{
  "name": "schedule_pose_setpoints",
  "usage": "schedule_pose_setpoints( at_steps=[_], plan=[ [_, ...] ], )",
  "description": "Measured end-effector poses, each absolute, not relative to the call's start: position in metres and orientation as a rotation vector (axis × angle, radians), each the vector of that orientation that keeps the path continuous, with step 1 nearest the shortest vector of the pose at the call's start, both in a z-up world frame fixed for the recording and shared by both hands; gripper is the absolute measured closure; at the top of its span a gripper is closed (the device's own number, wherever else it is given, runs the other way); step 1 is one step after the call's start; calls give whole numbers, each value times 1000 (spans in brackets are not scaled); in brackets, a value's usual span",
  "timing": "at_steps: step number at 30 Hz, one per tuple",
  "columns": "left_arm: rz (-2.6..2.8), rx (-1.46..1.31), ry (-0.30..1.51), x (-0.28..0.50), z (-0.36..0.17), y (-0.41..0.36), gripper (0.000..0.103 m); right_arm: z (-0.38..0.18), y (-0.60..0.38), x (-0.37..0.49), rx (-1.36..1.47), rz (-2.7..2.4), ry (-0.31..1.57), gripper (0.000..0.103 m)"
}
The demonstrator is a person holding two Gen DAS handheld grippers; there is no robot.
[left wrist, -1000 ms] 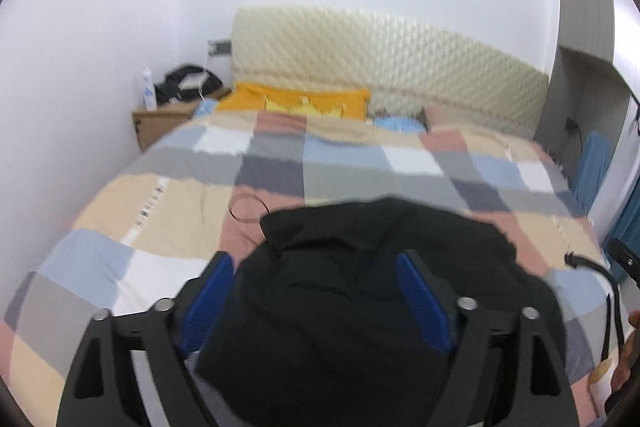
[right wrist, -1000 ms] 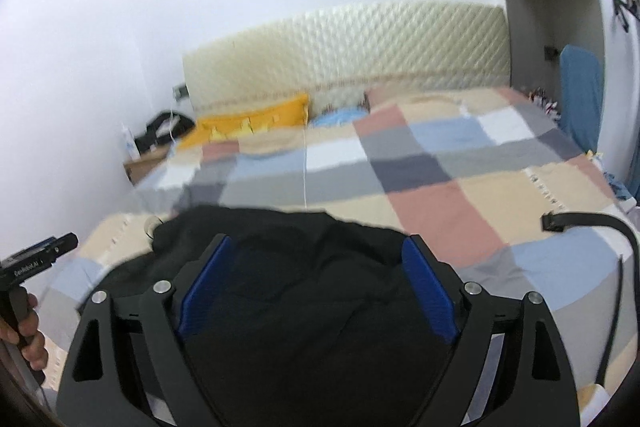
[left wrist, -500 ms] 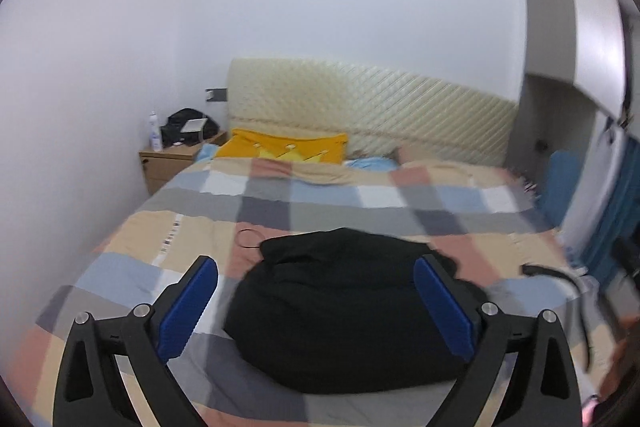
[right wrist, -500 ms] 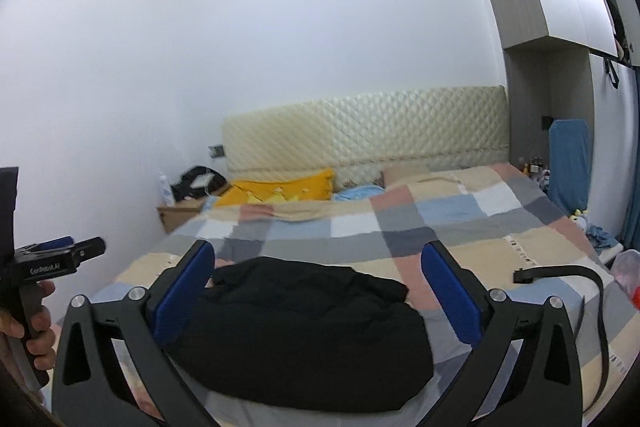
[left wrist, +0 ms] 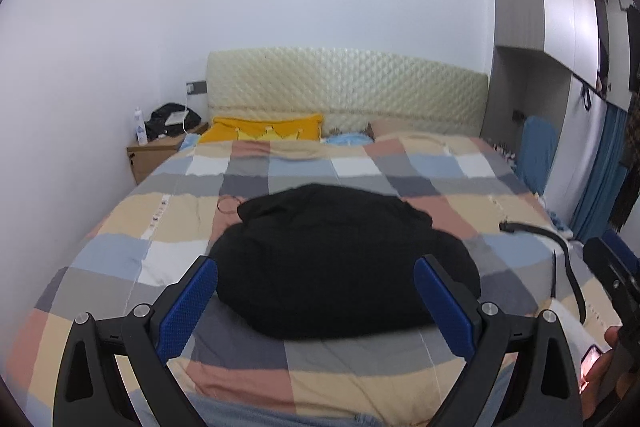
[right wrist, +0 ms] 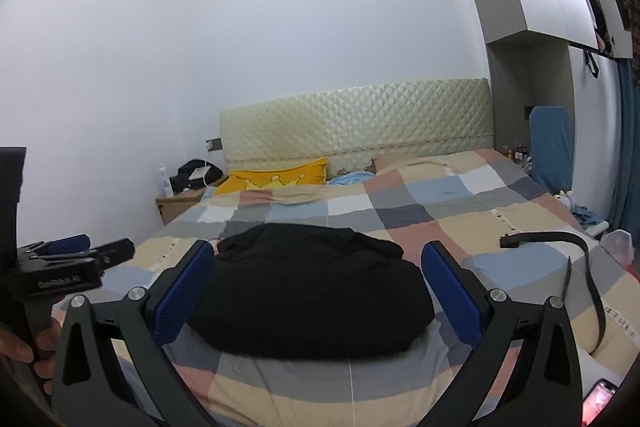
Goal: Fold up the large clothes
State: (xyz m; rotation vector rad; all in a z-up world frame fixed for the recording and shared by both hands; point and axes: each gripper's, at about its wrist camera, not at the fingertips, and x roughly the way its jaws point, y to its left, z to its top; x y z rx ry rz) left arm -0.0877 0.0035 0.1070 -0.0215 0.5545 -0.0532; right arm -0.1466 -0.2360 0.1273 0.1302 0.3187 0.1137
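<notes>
Both the left gripper [left wrist: 316, 301] and right gripper [right wrist: 318, 291] gape wide and empty above the folded black garment [left wrist: 340, 259]; the person should withdraw clear, leaving the bundle undisturbed.

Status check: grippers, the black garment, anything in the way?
Left gripper and right gripper open, empty. Black garment bundled on bed. Black belt alongside, apart.

Bed [left wrist: 132, 247], spreading under a checked quilt of beige, blue, grey, white and salmon squares. Lying on it: a black garment [left wrist: 344, 259], bunching in a rounded heap near the middle; a black strap [right wrist: 576, 267], curving along the right side (one end resting flat); a thin dark loop [left wrist: 228, 205], sitting just beside the garment's far left corner; a yellow pillow [left wrist: 264, 135] and a light blue cloth [left wrist: 348, 139], resting by the headboard.
</notes>
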Motion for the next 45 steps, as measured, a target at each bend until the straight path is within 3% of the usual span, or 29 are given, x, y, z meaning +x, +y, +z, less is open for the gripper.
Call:
schedule_pose_setpoints(
  at_steps=[7,45],
  plan=[
    [-32,4,644,-95,91,4,3,109,-225,-155,123,117,472,0],
    [-40,29,736,-92,76,0,3,96,-217,-150,103,107,527,0]
  ],
)
